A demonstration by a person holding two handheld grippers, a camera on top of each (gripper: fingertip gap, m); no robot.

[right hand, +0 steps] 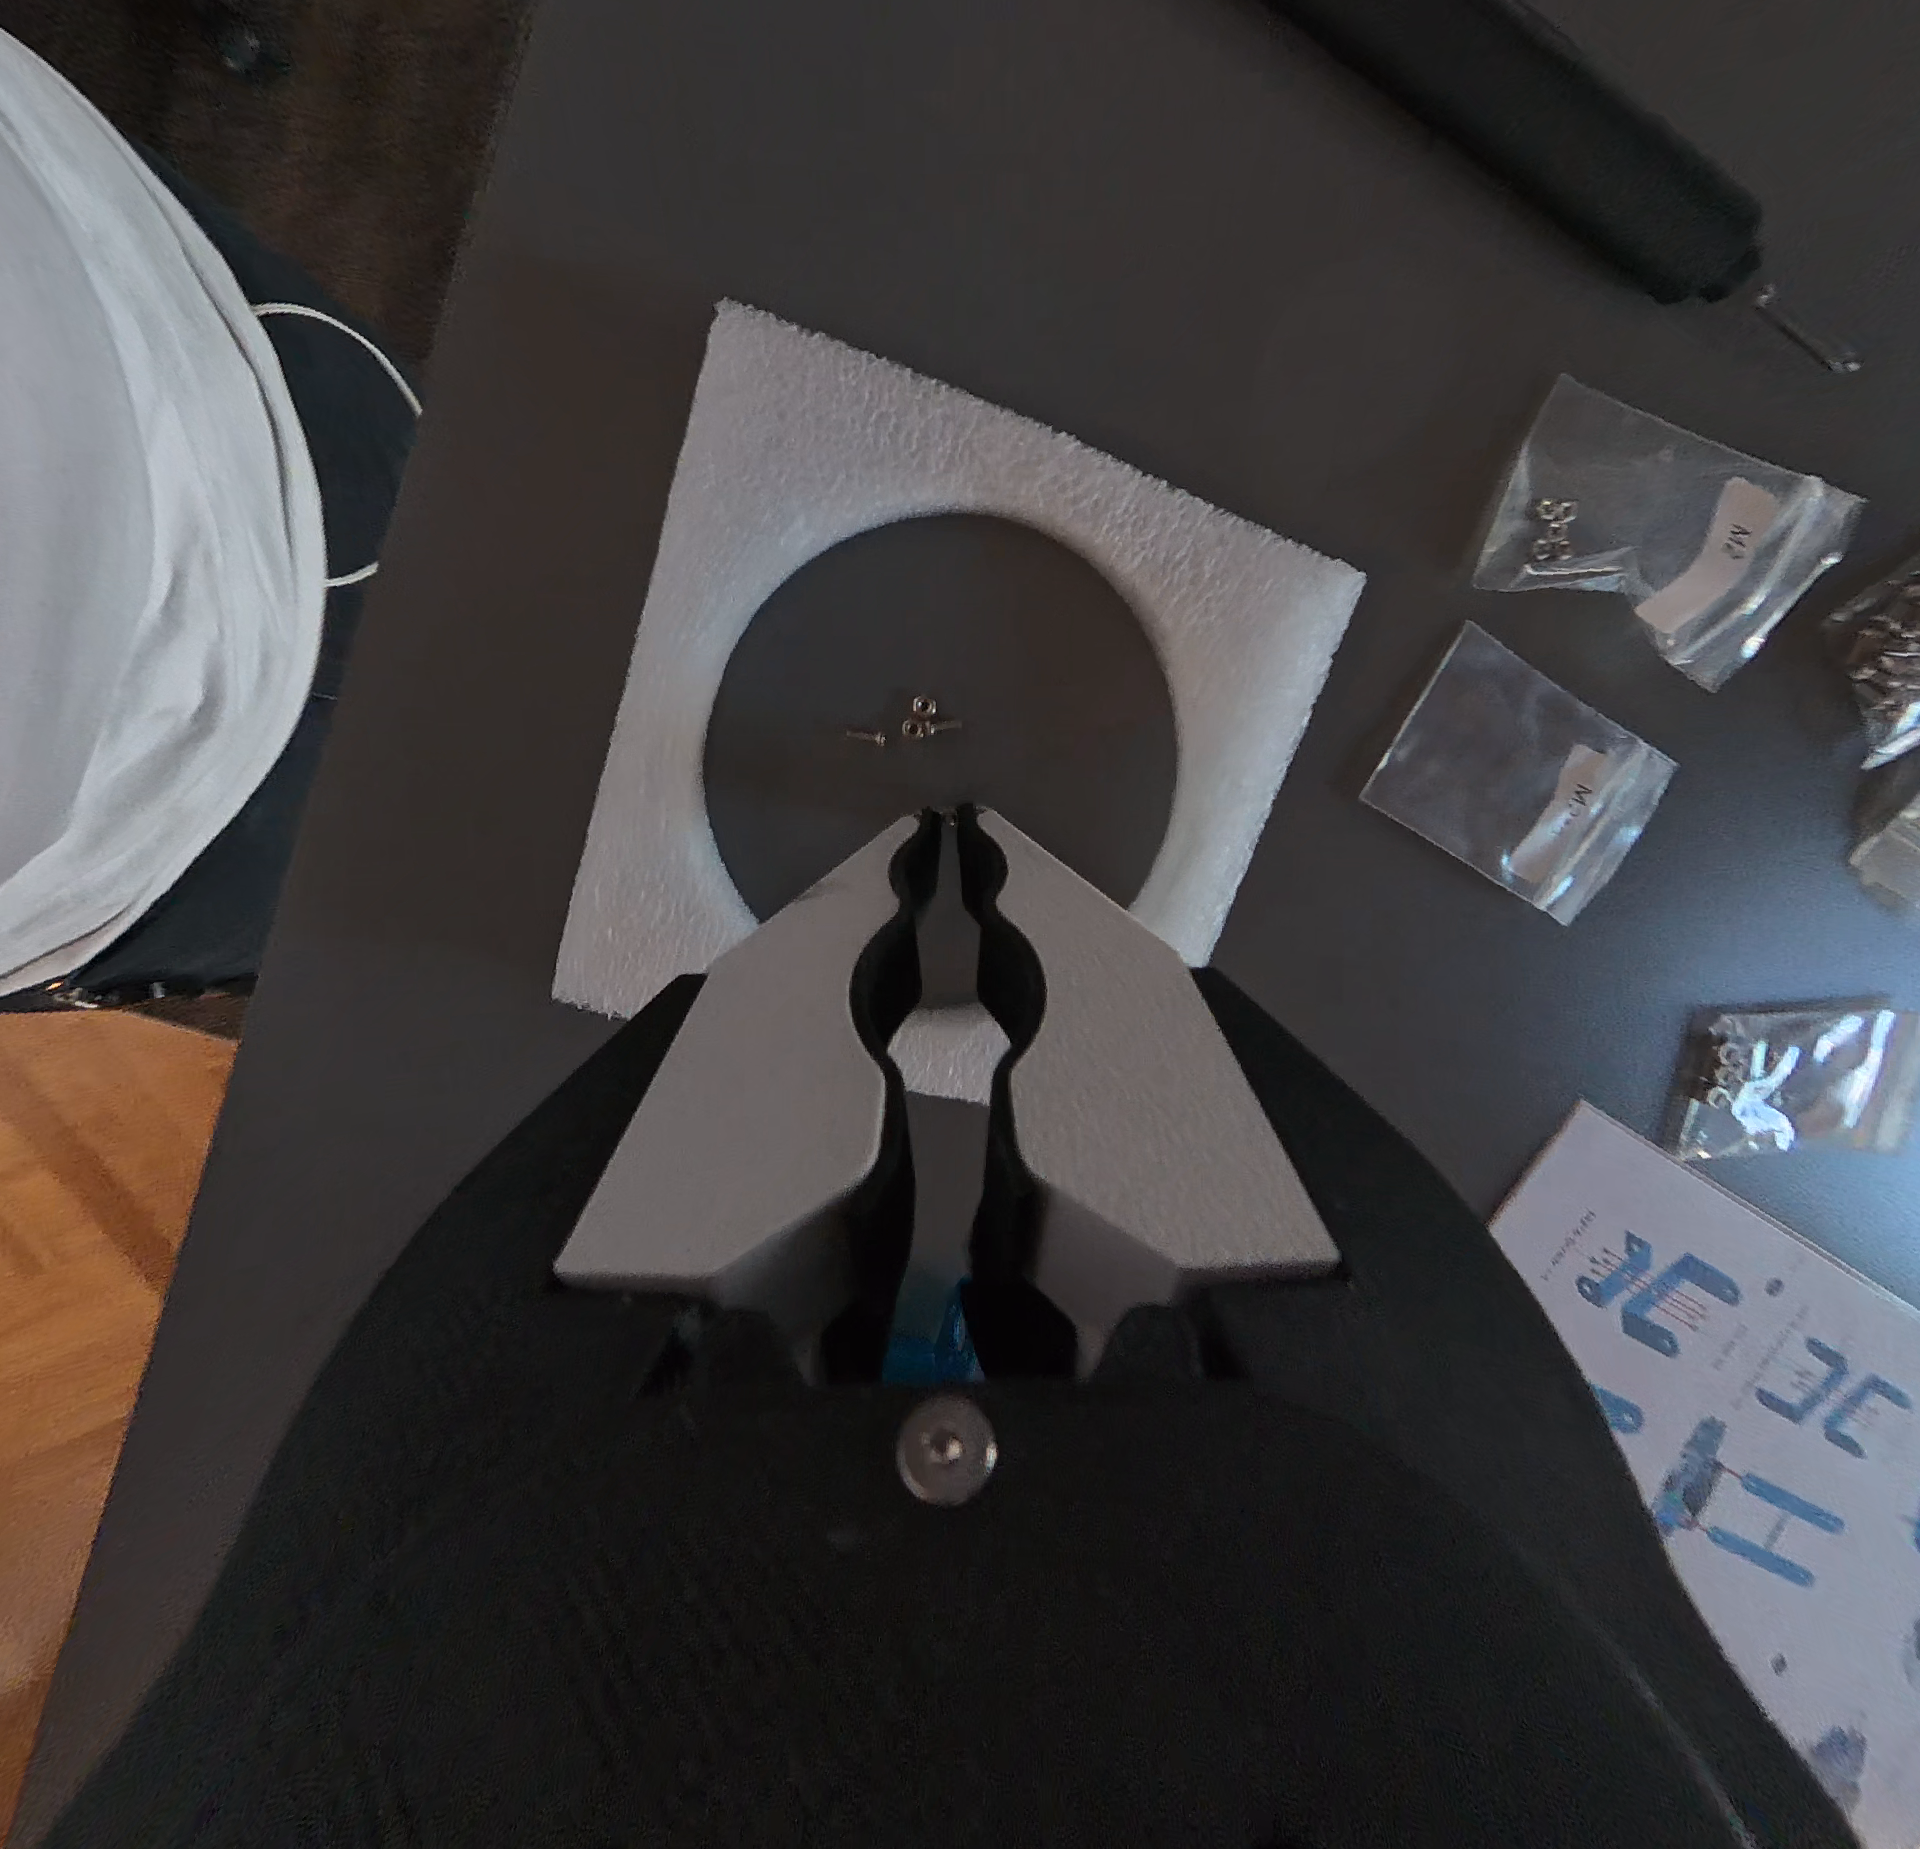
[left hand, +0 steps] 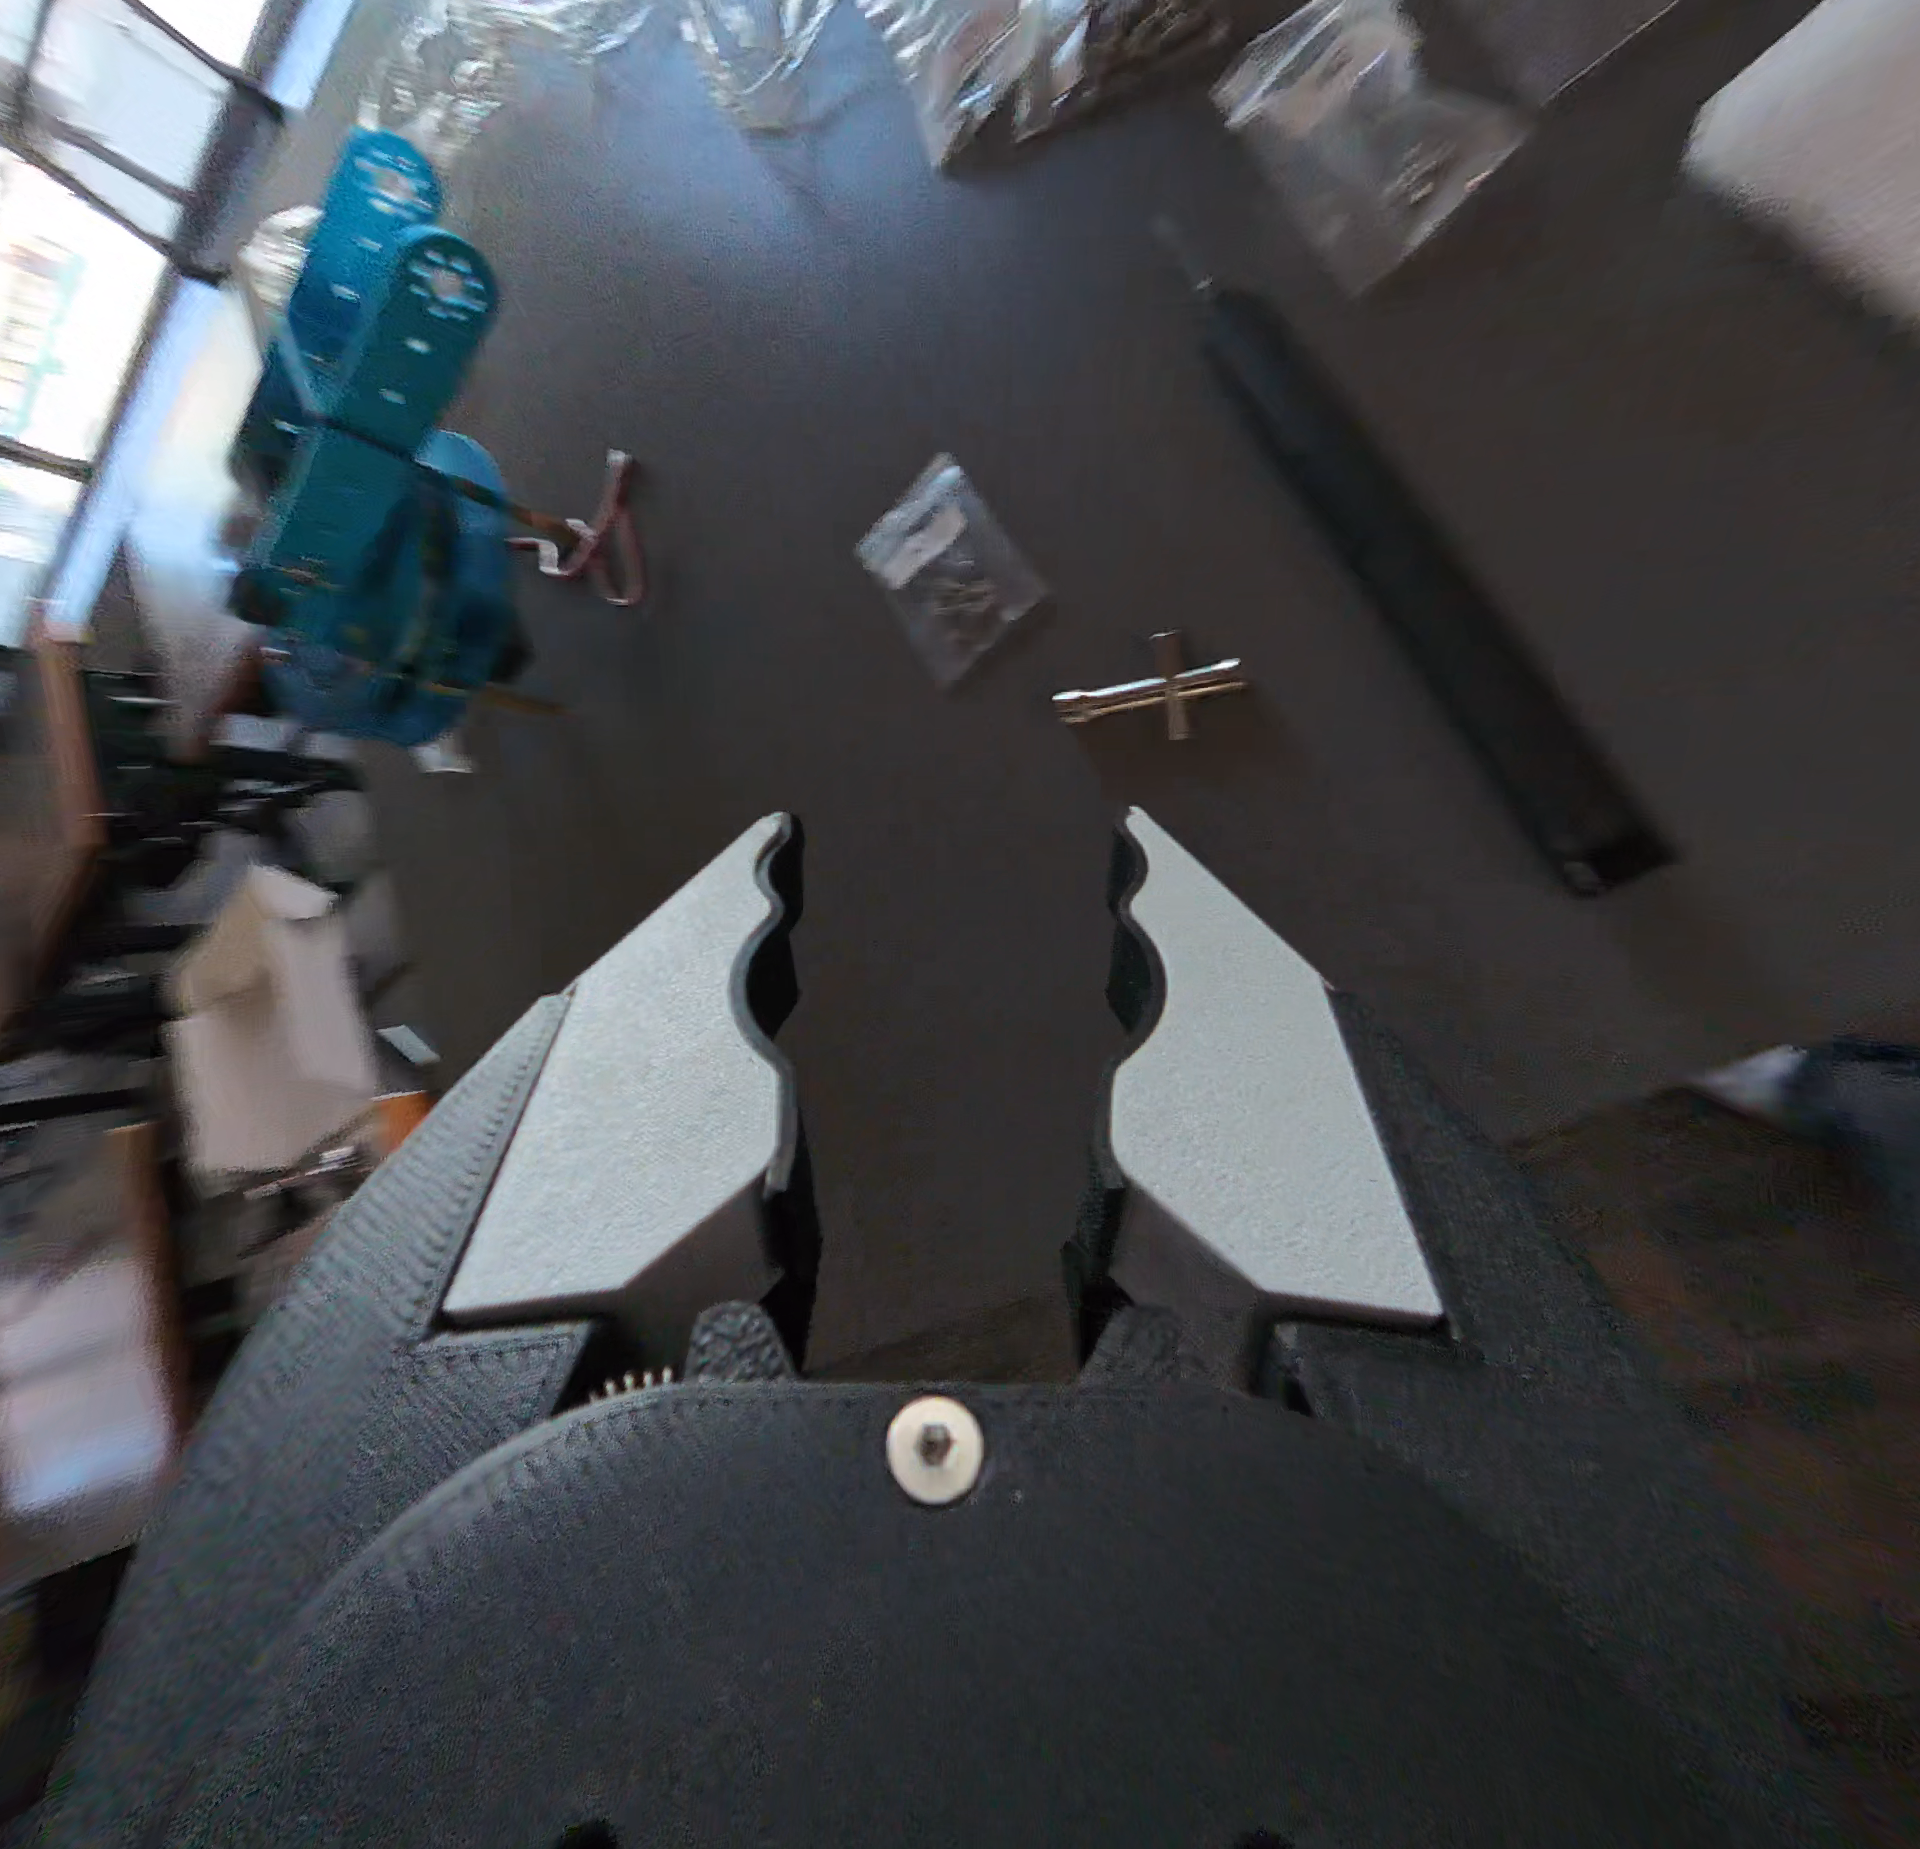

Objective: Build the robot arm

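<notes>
1. My right gripper sits low over the white foam square, tips inside its round cutout. Jaws nearly closed, only a thin slit between them; a tiny metal piece seems pinched at the very tips, but it's too small to confirm.
2. Loose screws and nuts lie on the dark table inside the cutout, just beyond my tips. My read: the foam ring corrals them so they can't roll off.
3. Clear hardware bags and a printed sheet lie to the right, beside the foam.
4. My left gripper hangs above the table, jaws wide apart, nothing in them.
5. Nearest to it: a small metal cross wrench and a clear bag, beyond the tips. A teal bracket assembly stands far left.
</notes>
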